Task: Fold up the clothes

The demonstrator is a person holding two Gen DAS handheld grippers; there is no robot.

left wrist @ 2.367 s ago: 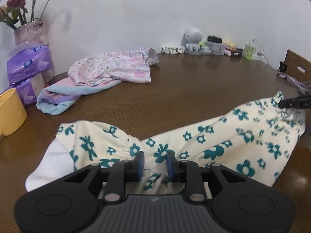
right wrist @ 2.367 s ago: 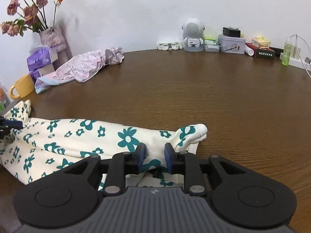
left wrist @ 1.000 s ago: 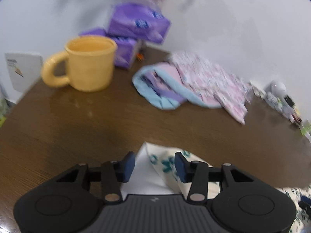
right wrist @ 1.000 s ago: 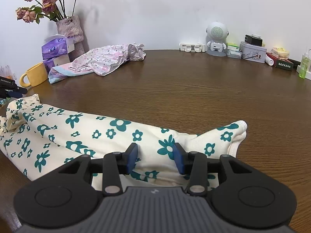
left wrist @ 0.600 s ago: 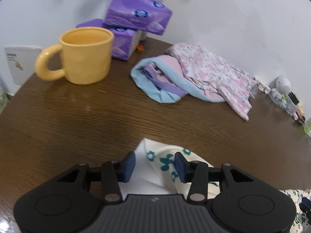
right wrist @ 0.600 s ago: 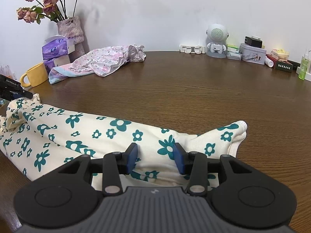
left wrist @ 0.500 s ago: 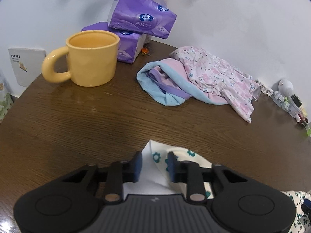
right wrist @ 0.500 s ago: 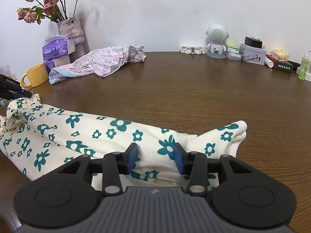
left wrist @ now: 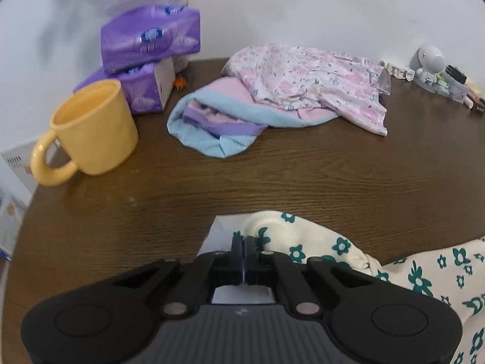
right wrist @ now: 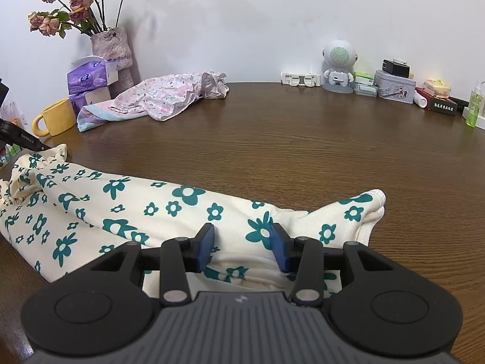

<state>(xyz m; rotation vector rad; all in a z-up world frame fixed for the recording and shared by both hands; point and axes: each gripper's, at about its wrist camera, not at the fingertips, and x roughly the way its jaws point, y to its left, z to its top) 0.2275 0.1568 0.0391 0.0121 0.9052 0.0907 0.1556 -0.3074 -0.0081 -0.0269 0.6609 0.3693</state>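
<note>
we note the cream floral garment [right wrist: 169, 212] lying on the near part of the brown table [right wrist: 303, 151], its long axis running left to right between our two hands. the left gripper [left wrist: 243, 244] sits at the garment's left end, jaws clenched on the white inner edge of the cloth. the right gripper [right wrist: 241, 244] sits over the right end near the cuff, jaws parted with a ridge of fabric between them; we cannot tell whether the pads press it. each hand is nearest its own end, so we judge the coming fold turns on carrying one end along that axis toward the other. the pink floral clothes [right wrist: 163, 97] and yellow mug [left wrist: 94, 127] lie far left, well apart.
</note>
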